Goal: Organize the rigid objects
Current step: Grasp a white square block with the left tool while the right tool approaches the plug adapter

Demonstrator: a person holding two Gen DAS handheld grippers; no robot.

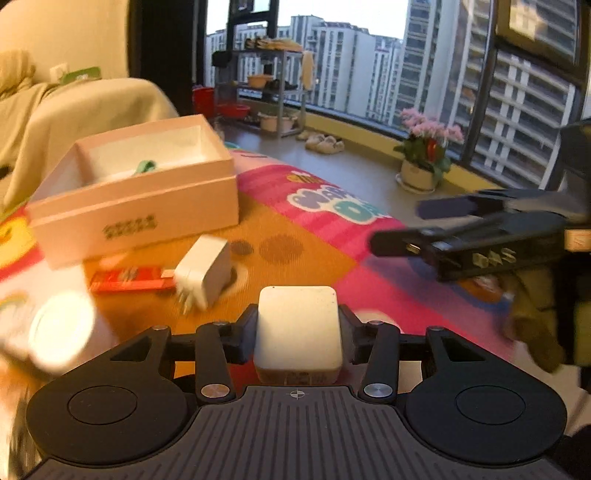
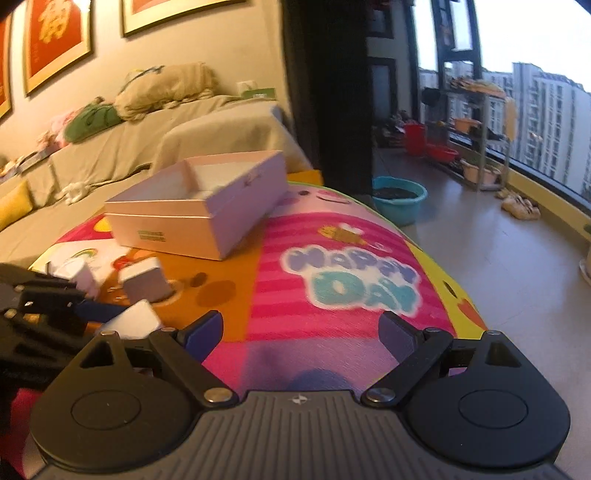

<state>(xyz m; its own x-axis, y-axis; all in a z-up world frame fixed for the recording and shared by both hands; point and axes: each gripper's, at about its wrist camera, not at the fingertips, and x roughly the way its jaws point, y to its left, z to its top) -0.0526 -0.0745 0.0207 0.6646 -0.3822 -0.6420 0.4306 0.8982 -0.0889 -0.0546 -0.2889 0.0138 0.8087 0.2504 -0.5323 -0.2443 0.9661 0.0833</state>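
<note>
Clamping a white charger [image 1: 297,328], left hand-held gripper [image 1: 297,334] — pink box [image 1: 136,206] ahead.

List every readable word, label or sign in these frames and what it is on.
"HAPPY DAY": printed on the colourful mat.
Green label on the pink box: too blurred to read.
Gold character on the red wall poster: blurred, not legible.
Marks on the right gripper: unreadable.
</note>
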